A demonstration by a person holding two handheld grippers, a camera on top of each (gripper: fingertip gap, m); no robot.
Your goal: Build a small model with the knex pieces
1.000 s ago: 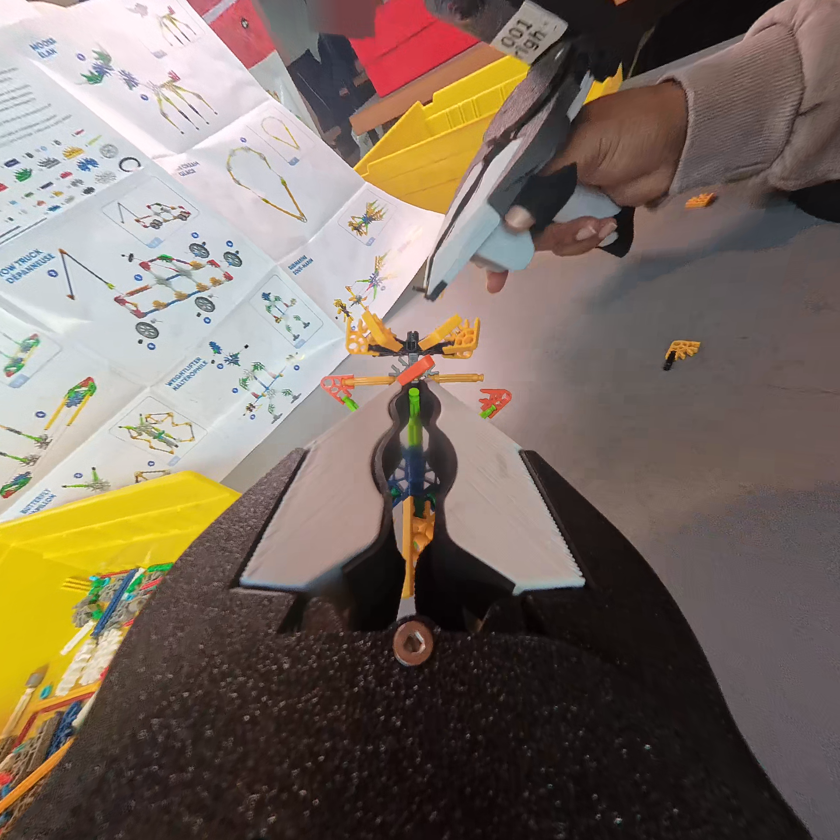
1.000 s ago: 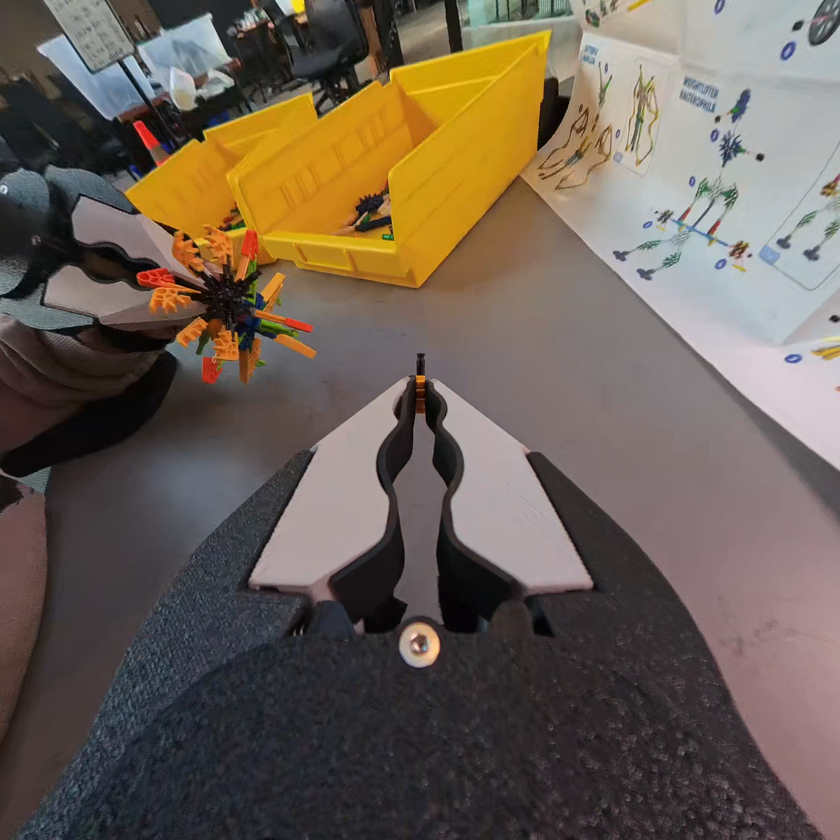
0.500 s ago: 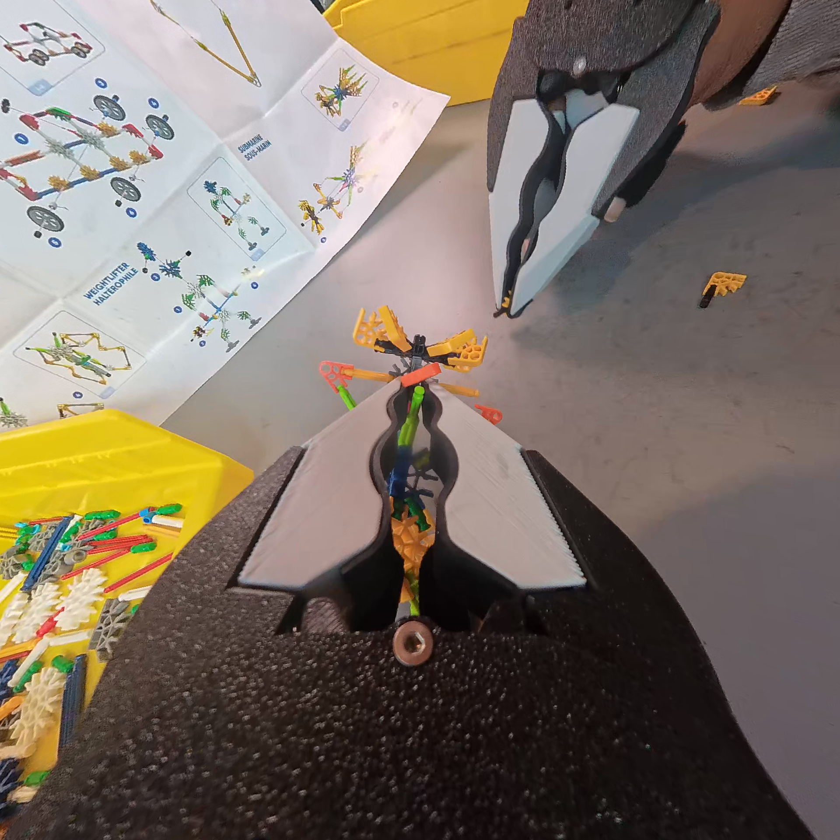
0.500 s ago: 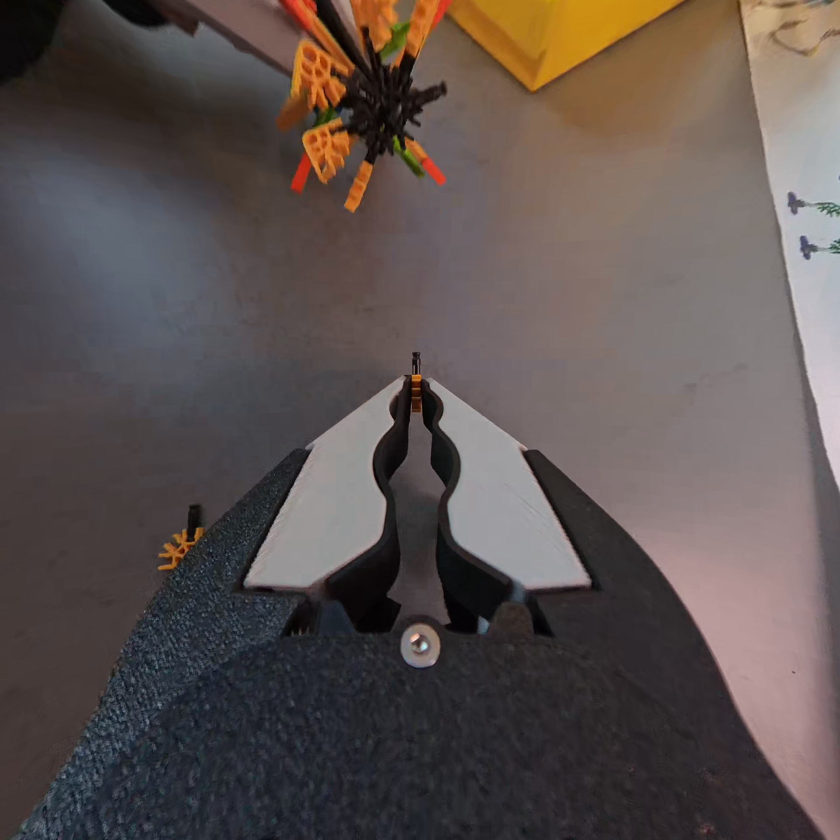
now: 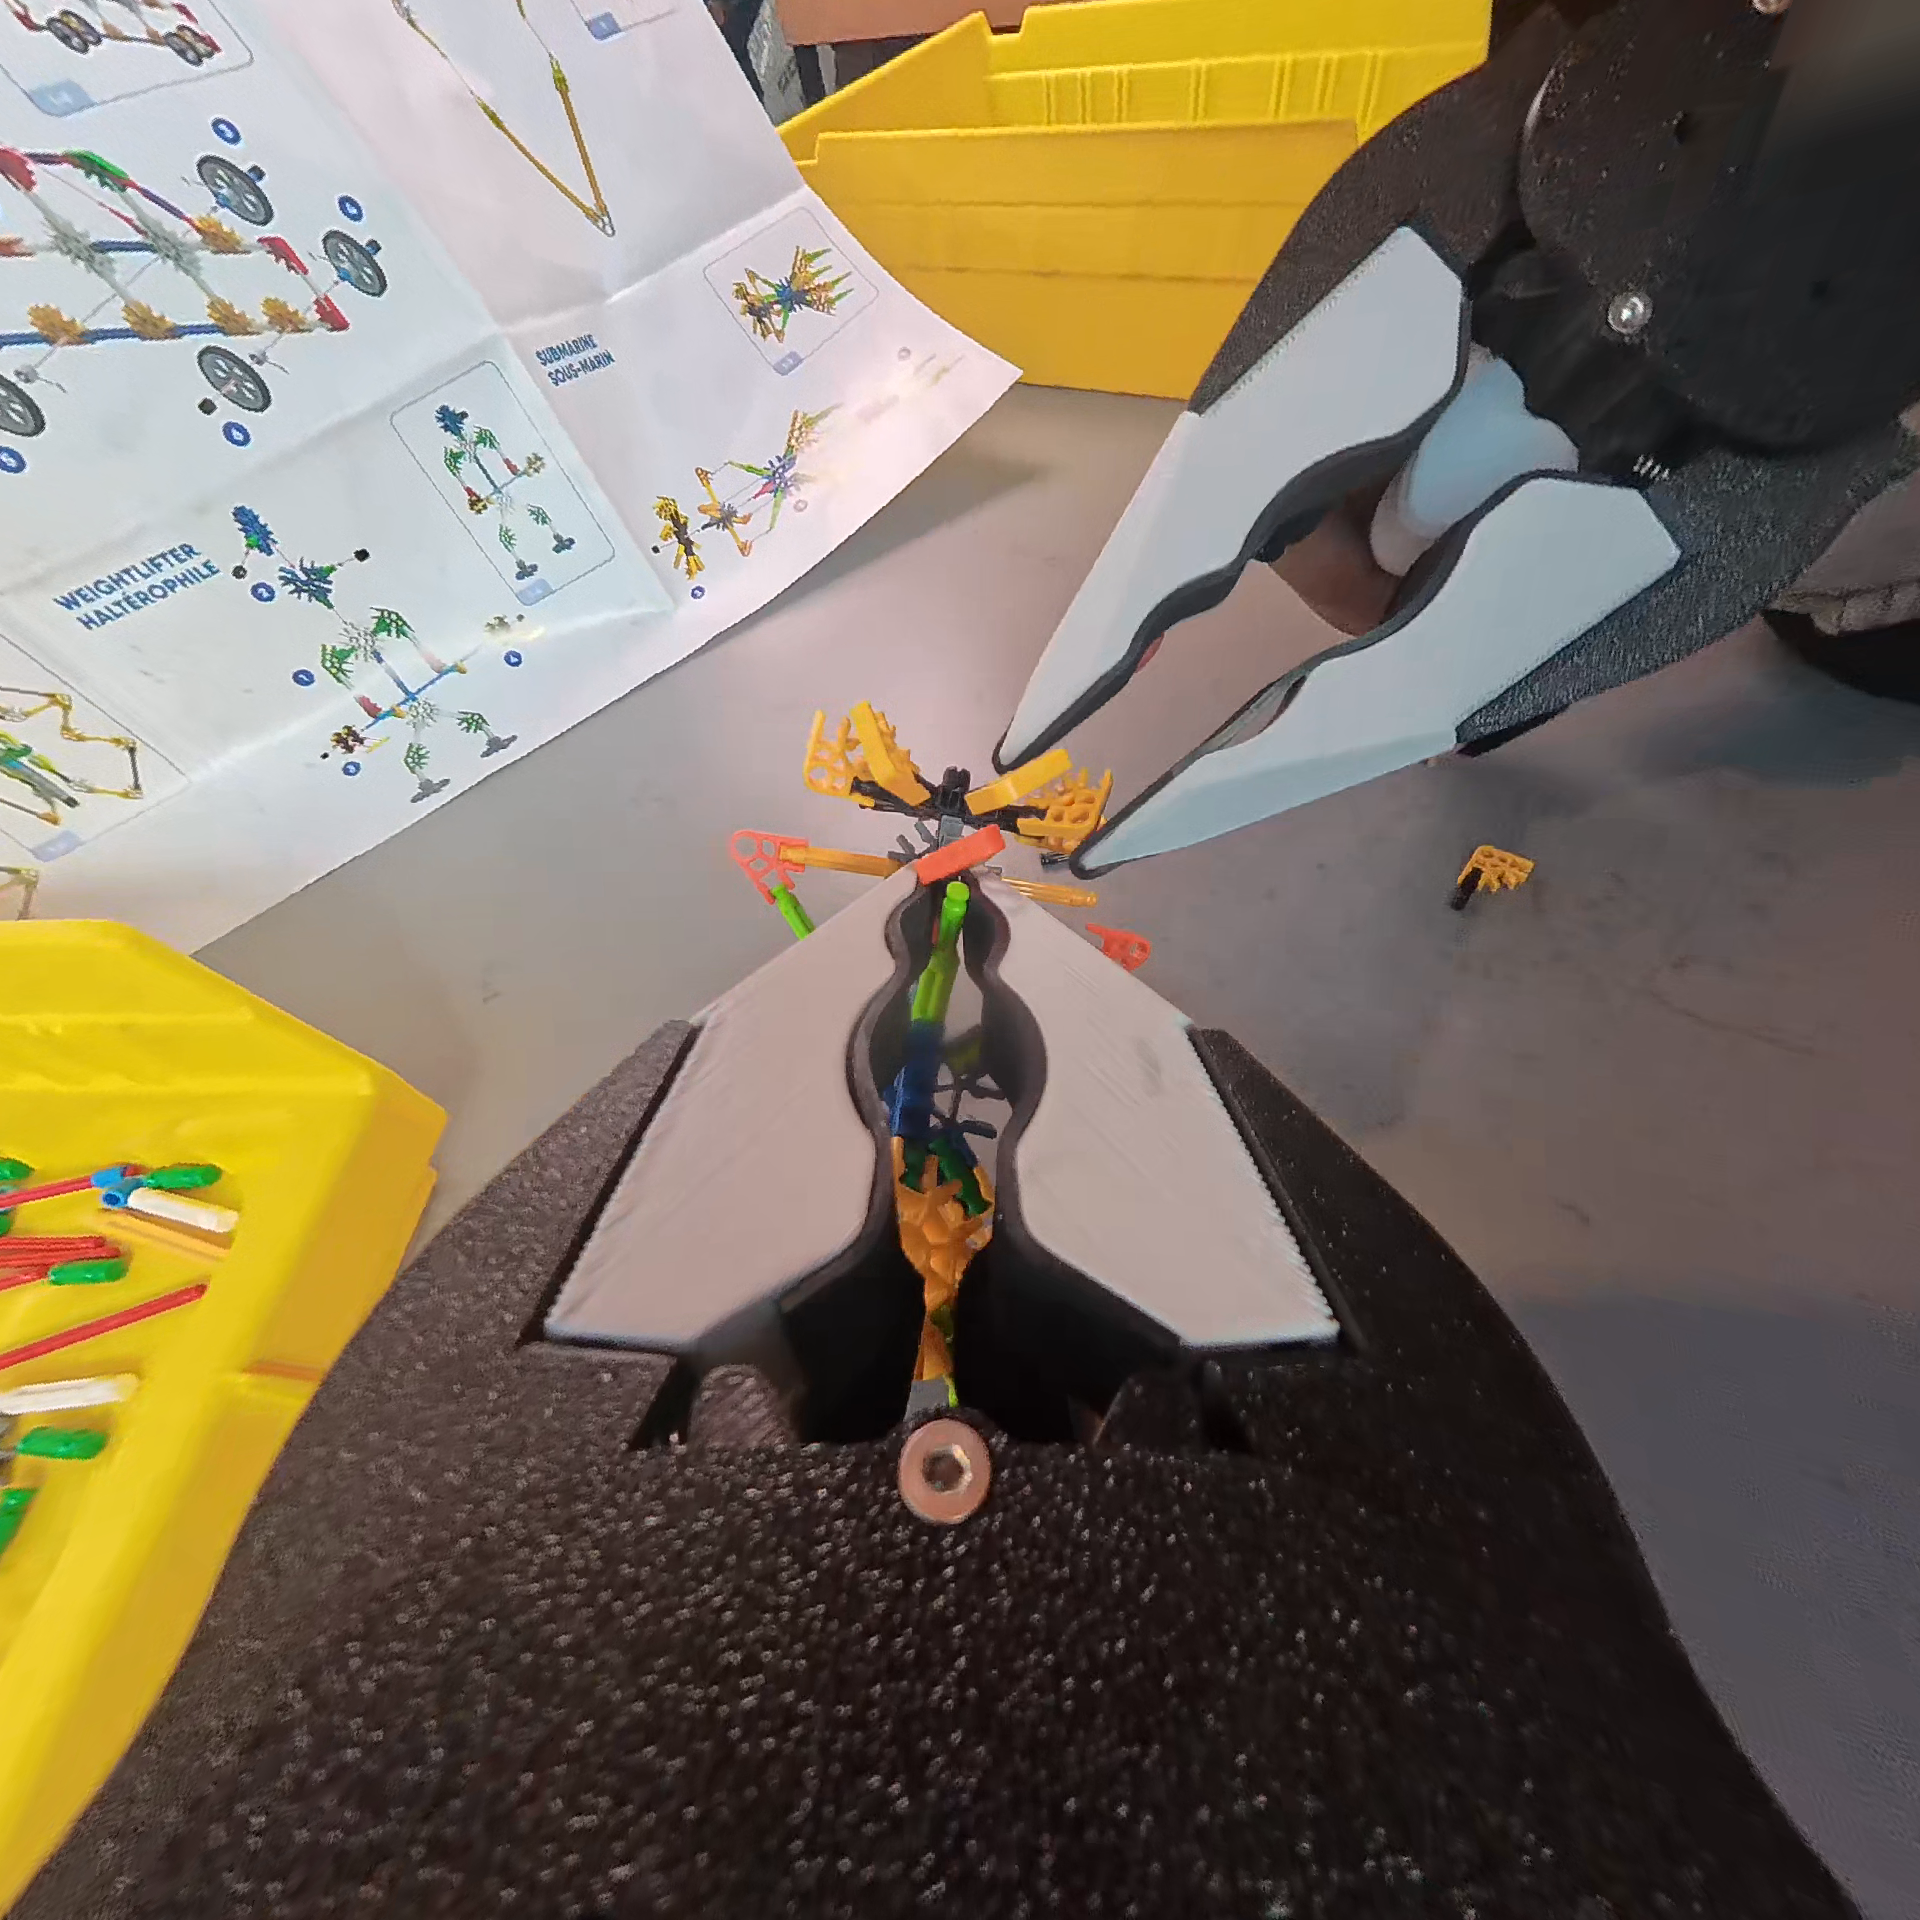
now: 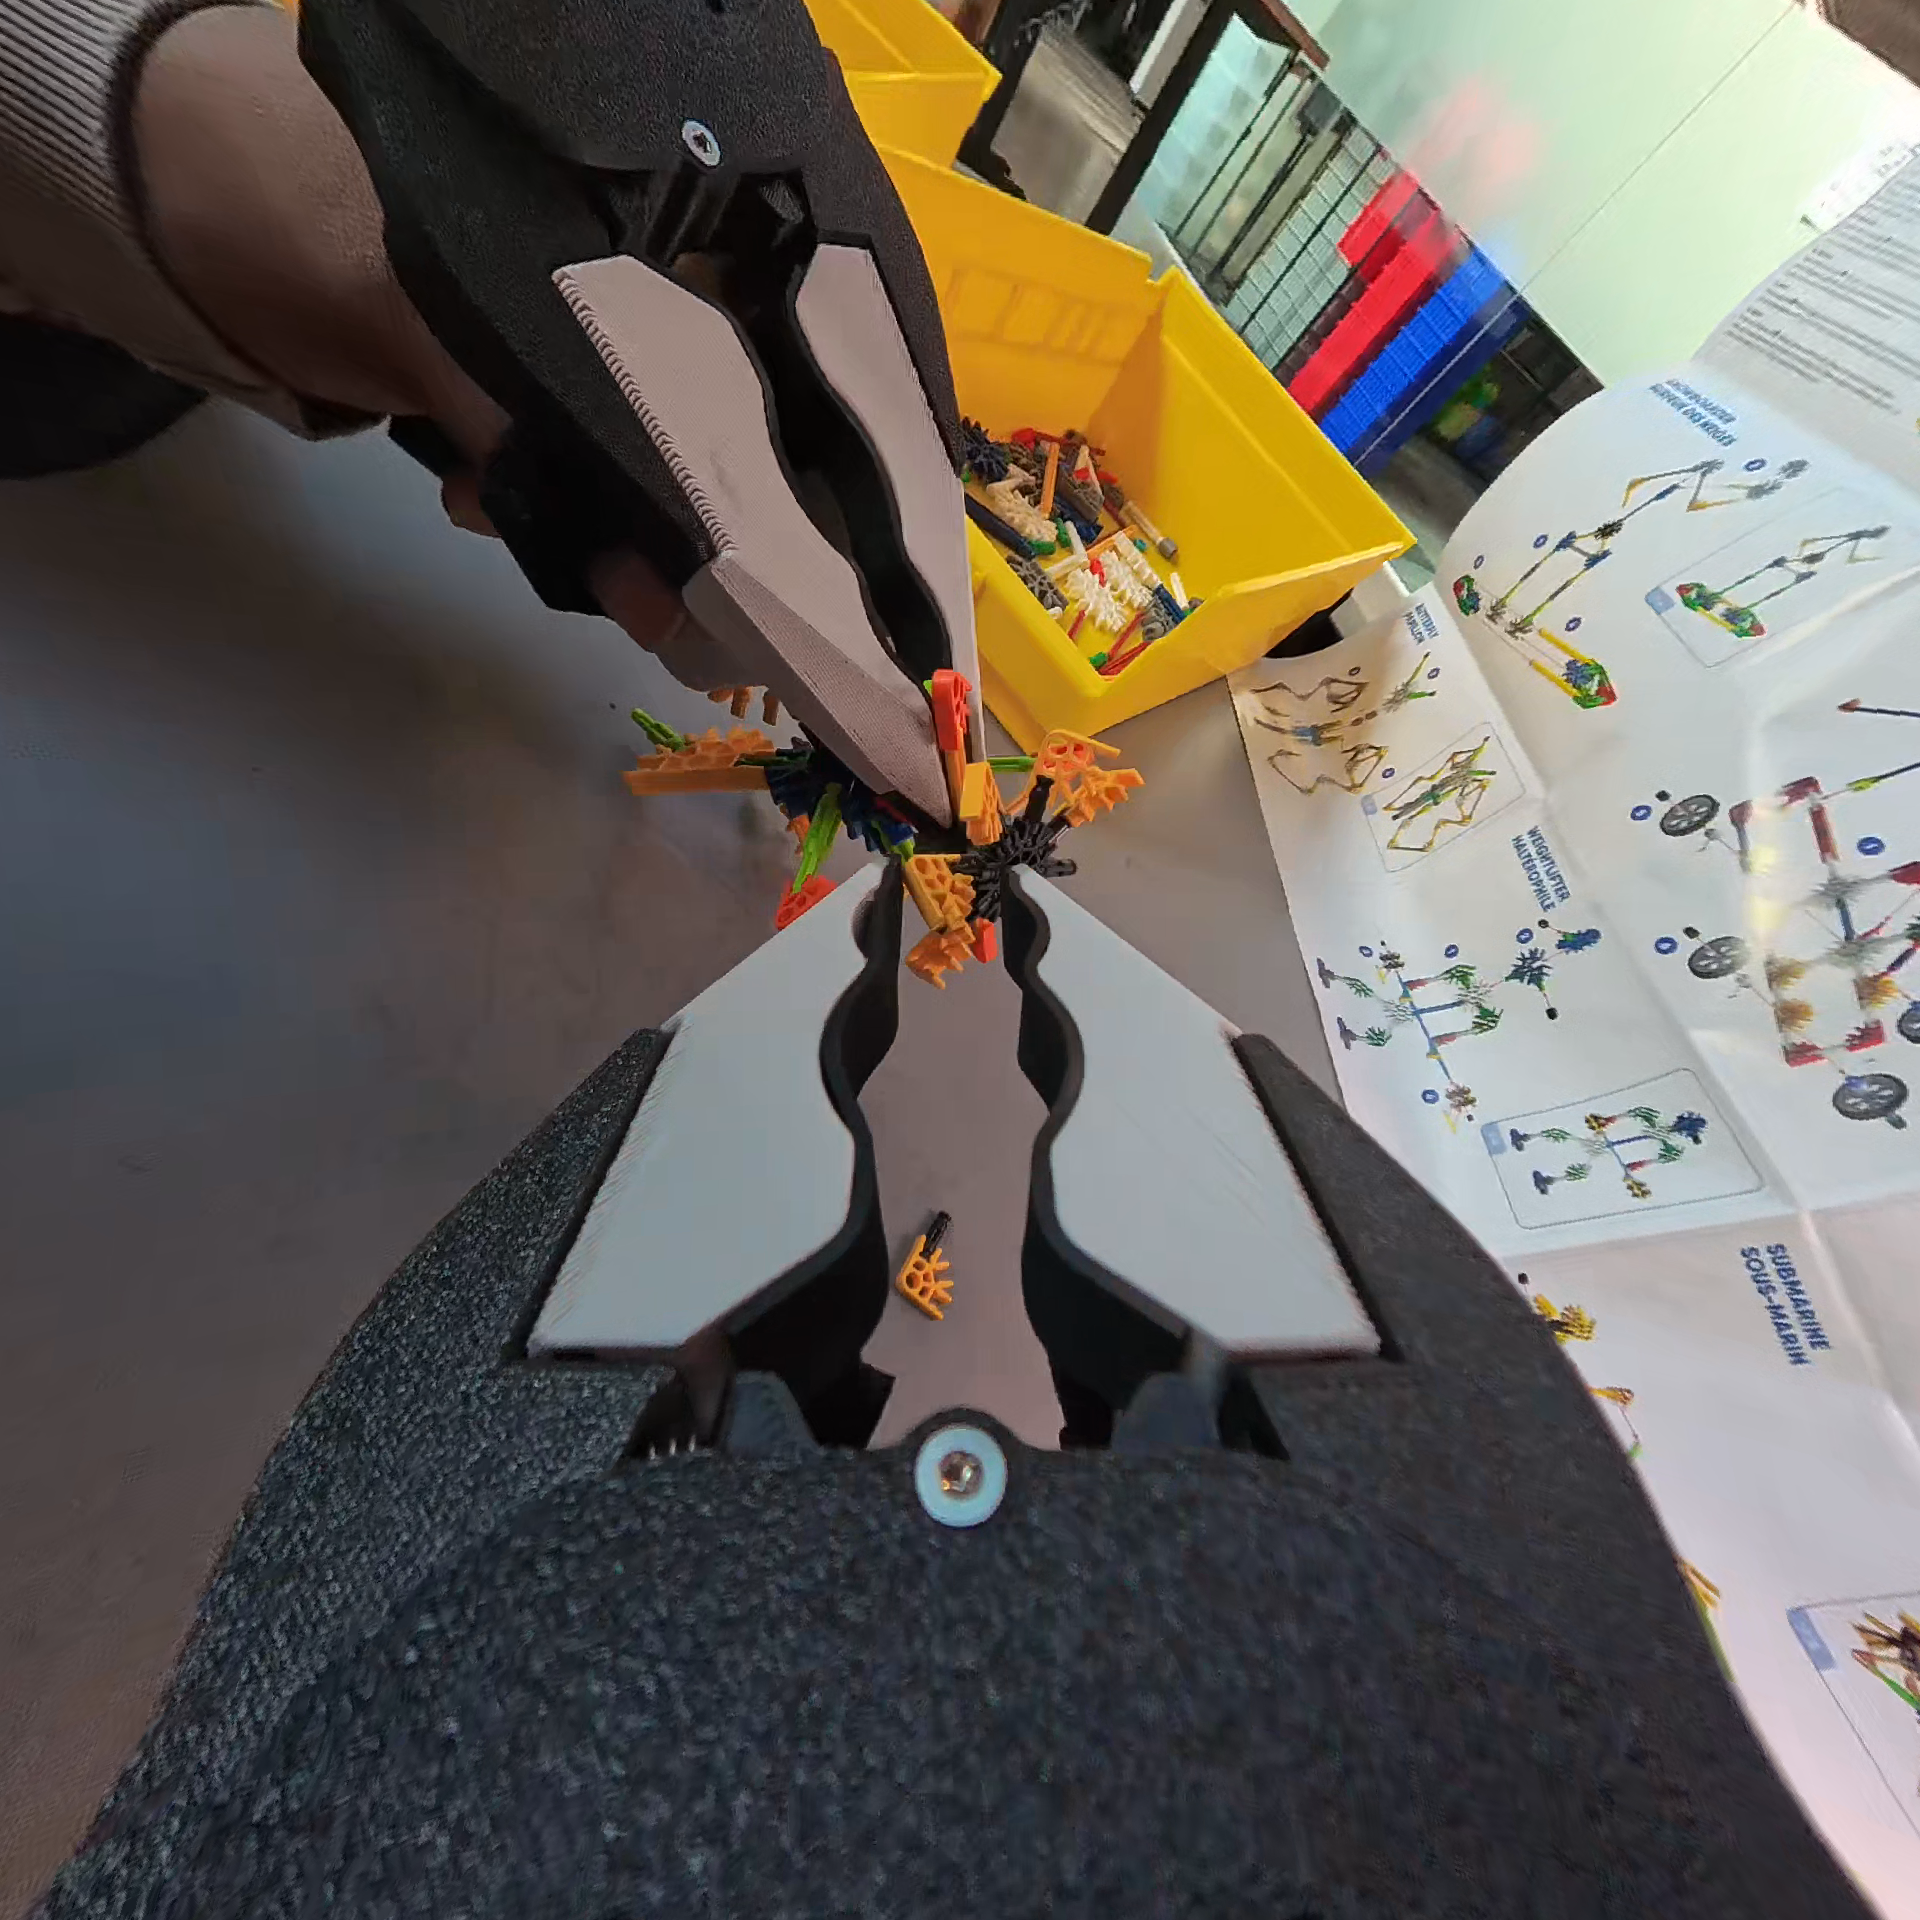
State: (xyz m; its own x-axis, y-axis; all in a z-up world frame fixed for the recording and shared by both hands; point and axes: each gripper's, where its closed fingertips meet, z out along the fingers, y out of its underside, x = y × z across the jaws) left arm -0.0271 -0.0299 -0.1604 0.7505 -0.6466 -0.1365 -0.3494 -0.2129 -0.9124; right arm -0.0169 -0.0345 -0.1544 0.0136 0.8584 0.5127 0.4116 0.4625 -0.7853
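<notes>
**Gripping a spiky toy model while open fingers close in around its tip**

Clamped between the narrowed fingers of the left gripper is a small multicoloured plastic construction-toy model of rods and snowflake-shaped connectors; its green and blue rods run back along the channel between the fingers, seemingly so that the orange and yellow end projects forward, clear of the grey worktop. In the left wrist view the right gripper enters from 2 o'clock, its fingers parted to a moderate gap that straddles a yellow connector at the model's tip. Whether they touch it cannot be told.

In the right wrist view the right gripper has the model just between its fingertips, with the left gripper descending from 11 o'clock. A loose orange connector with a black peg lies on the worktop beneath the open fingers. An open yellow plastic bin of spare pieces sits at 1 o'clock, and a large unfolded white instruction sheet is spread at 3 o'clock, probably for reference.
</notes>
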